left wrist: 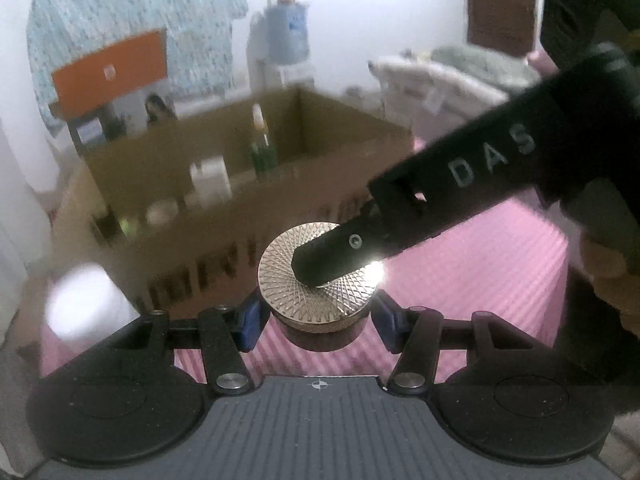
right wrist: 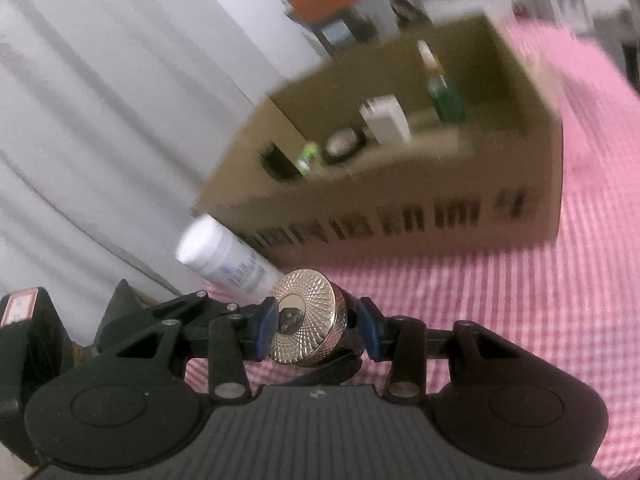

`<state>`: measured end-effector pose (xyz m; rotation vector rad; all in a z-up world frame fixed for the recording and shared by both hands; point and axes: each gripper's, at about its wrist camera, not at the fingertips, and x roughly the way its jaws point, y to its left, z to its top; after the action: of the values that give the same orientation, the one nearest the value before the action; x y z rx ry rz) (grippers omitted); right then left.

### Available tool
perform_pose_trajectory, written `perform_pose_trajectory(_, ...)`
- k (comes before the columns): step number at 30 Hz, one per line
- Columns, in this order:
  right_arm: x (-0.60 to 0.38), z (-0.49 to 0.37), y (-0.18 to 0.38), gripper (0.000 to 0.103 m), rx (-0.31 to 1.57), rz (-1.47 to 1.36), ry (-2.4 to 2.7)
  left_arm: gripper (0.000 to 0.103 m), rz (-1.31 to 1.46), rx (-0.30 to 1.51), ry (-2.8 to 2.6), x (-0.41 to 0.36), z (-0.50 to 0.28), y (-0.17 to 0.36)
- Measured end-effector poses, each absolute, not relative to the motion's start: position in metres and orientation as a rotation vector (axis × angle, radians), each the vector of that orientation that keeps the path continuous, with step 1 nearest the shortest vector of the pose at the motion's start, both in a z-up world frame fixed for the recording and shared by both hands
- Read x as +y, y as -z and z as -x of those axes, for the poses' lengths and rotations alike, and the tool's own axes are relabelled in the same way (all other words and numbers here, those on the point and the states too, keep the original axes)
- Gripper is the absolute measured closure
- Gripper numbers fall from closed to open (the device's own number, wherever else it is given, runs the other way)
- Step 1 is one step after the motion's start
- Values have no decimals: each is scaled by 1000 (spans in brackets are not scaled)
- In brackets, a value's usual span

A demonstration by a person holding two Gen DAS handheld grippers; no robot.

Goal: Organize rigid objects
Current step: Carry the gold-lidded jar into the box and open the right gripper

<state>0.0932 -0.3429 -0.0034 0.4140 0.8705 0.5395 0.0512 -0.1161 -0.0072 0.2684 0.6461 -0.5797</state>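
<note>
A small dark jar with a gold patterned lid (left wrist: pixel 288 280) hangs above the pink checked cloth (left wrist: pixel 460 272). My left gripper (left wrist: pixel 318 320) is shut on the jar's sides, a blue pad on each side. A black finger (left wrist: pixel 332 252) of my right gripper reaches in from the upper right and lies across the lid. In the right wrist view the jar (right wrist: pixel 316 300) looks tilted, lid towards the left pad. There my right gripper (right wrist: pixel 316 332) is shut on it from lid to base.
An open cardboard box (left wrist: pixel 224 264) stands just beyond on the cloth, holding a green dropper bottle (right wrist: pixel 444 92), a white bottle (right wrist: pixel 384 120) and small jars. A white tube bottle (right wrist: pixel 224 256) sits by the box's near left corner. A white curtain (right wrist: pixel 100 120) hangs at the left.
</note>
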Motion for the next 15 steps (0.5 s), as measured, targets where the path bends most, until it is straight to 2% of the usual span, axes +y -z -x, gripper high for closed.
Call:
perform_pose_trajectory(9,-342,-116,-73,57,674,-270,-589,48,-194,547,547,-117,-85,-61)
perform_pose_trajectory(15,-340,-178,-83,57,710,-253,-616,48,-166,654,530,-122,-148,-69)
